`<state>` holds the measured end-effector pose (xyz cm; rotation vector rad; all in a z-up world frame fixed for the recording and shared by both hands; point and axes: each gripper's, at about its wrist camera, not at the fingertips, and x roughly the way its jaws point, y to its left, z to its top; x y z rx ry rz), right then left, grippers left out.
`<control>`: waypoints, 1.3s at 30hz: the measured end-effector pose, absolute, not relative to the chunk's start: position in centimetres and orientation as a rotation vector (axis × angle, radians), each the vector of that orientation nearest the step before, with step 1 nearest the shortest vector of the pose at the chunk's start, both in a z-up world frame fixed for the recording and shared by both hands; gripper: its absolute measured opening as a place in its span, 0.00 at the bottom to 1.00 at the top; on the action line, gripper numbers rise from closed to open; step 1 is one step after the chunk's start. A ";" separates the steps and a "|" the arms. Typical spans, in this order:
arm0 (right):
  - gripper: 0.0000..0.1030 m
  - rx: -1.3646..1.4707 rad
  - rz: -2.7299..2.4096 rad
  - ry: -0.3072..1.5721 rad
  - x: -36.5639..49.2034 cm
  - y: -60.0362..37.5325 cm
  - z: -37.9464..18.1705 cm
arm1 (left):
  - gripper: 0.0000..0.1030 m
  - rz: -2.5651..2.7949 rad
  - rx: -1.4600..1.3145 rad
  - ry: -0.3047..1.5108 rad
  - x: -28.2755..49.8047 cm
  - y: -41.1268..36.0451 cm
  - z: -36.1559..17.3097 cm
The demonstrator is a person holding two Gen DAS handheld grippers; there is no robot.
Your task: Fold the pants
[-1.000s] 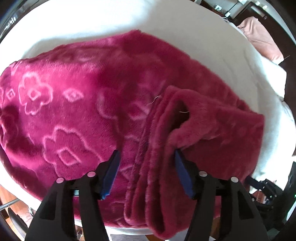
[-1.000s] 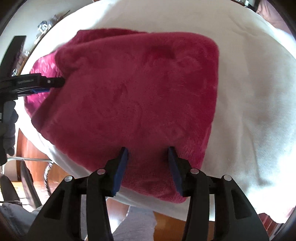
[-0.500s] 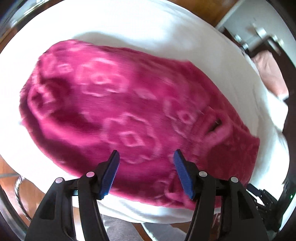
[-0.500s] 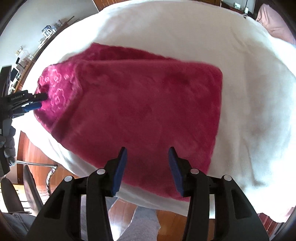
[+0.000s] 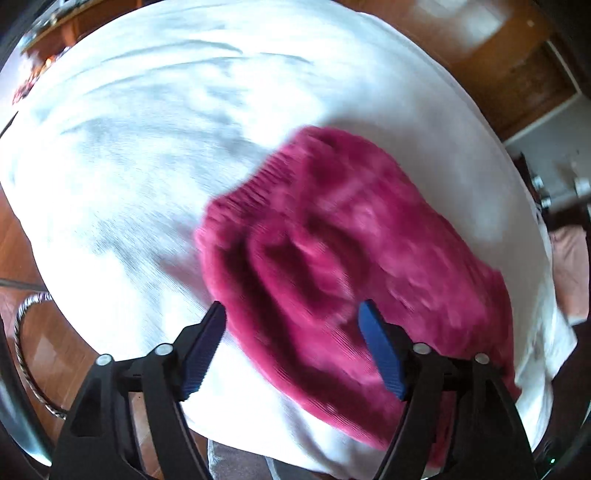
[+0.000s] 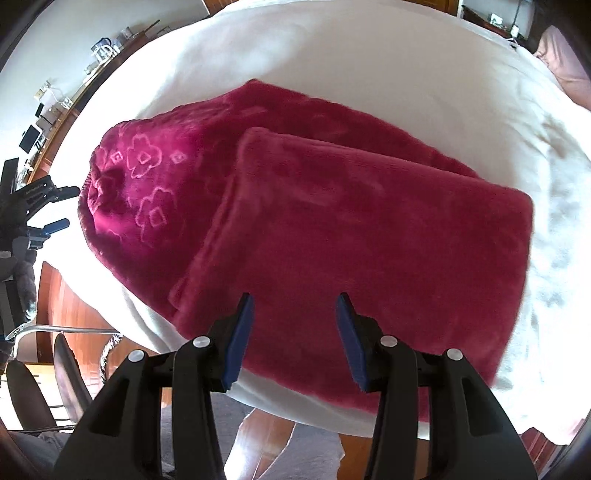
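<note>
Since the pants (image 6: 332, 229) already lay folded near the white bed's (image 6: 369, 55) front edge, you held your right hand-held gripper (image 6: 295, 332) and left hand-held gripper (image 5: 291, 347) released, empty, above the pants, probably assessing the fold.

- A white cloth (image 6: 369, 48) covers the table, brightly lit.
- Reddish wooden floor (image 6: 66, 306) lies below.
- A cluttered shelf (image 6: 70, 99) lines the white wall (image 6: 55, 33).
- Dark chairs (image 6: 37, 387) stand at left.
</note>
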<state>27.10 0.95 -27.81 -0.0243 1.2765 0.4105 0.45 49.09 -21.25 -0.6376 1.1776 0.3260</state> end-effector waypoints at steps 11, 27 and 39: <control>0.53 -0.105 0.385 1.287 29.1 7.3 -28.0 | 0.82 0.309 -0.692 1.235 3.0 53.7 -26.1; 0.53 -0.109 0.359 1.306 30.5 9.3 -29.1 | 0.69 0.237 -0.869 1.273 3.9 56.5 -29.4; 0.53 -0.067 0.366 1.272 30.5 5.3 -28.5 | 0.26 0.255 -0.865 1.189 2.3 55.3 -25.3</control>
